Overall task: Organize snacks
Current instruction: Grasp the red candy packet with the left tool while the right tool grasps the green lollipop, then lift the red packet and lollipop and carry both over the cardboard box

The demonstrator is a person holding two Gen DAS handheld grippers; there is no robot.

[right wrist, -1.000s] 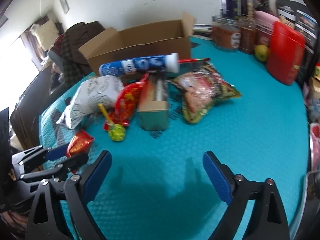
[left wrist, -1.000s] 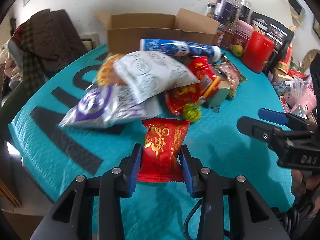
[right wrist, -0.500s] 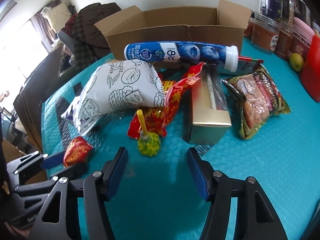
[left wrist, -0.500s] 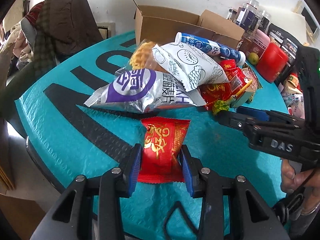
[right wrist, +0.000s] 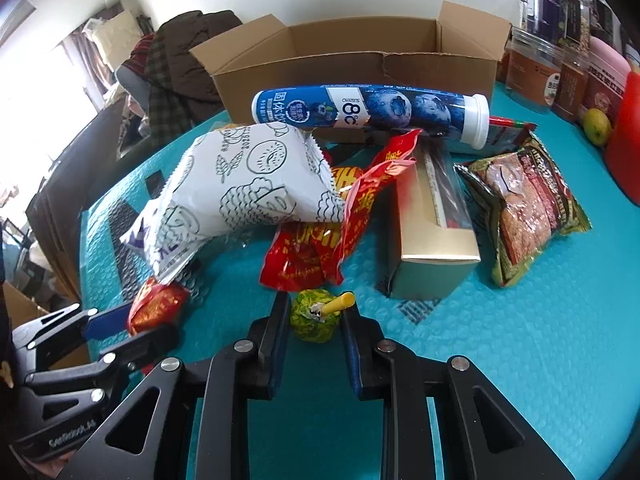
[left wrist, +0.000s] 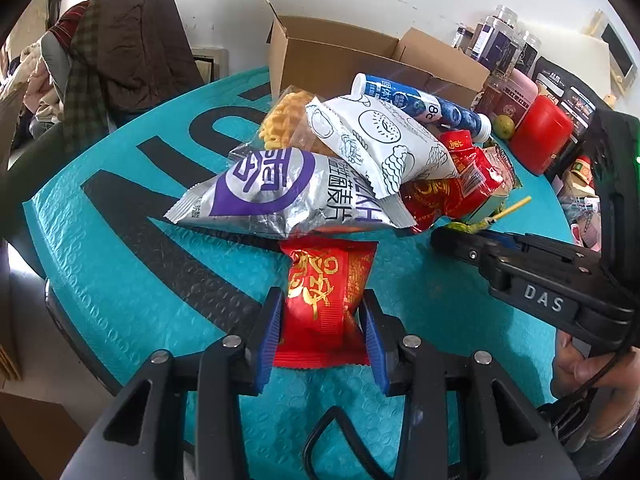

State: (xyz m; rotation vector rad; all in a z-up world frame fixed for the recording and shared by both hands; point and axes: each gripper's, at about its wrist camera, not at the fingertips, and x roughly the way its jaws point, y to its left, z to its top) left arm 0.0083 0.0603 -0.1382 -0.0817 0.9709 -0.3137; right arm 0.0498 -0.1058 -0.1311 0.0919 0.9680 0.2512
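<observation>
Progress is judged early. The cardboard box (right wrist: 360,68) at the far side of the worktop (right wrist: 520,340) shows an open top with nothing visible above its rim; its floor is hidden, so whether it holds anything cannot be told.

The left gripper (left wrist: 320,320) has its jaws nearly closed on a small red snack packet (left wrist: 326,300), pads pressing both sides, at the near edge of the pile. The right gripper (right wrist: 316,320) has its jaws closed on a green-wrapped lollipop (right wrist: 314,316) with a yellow stick, near the middle of the worktop. Both items sit low at the worktop — neither is near the box.

Left to sort, as far as visible:
- a white illustrated bag (right wrist: 248,184) on a silver-and-purple bag (left wrist: 276,192);
- a blue blueberry-print tube (right wrist: 368,114) lying against the box;
- a large red packet (right wrist: 320,236), a gold box with a clear window (right wrist: 434,236), and a green-edged packet (right wrist: 528,204) to the right.

The worktop carries a teal embossed cover with large black letters. Jars (right wrist: 536,64), a red canister (left wrist: 540,140) and a green fruit (right wrist: 597,126) stand at the far right. A white wall lies behind — dark clothing (left wrist: 120,52) is heaped at the far left.
</observation>
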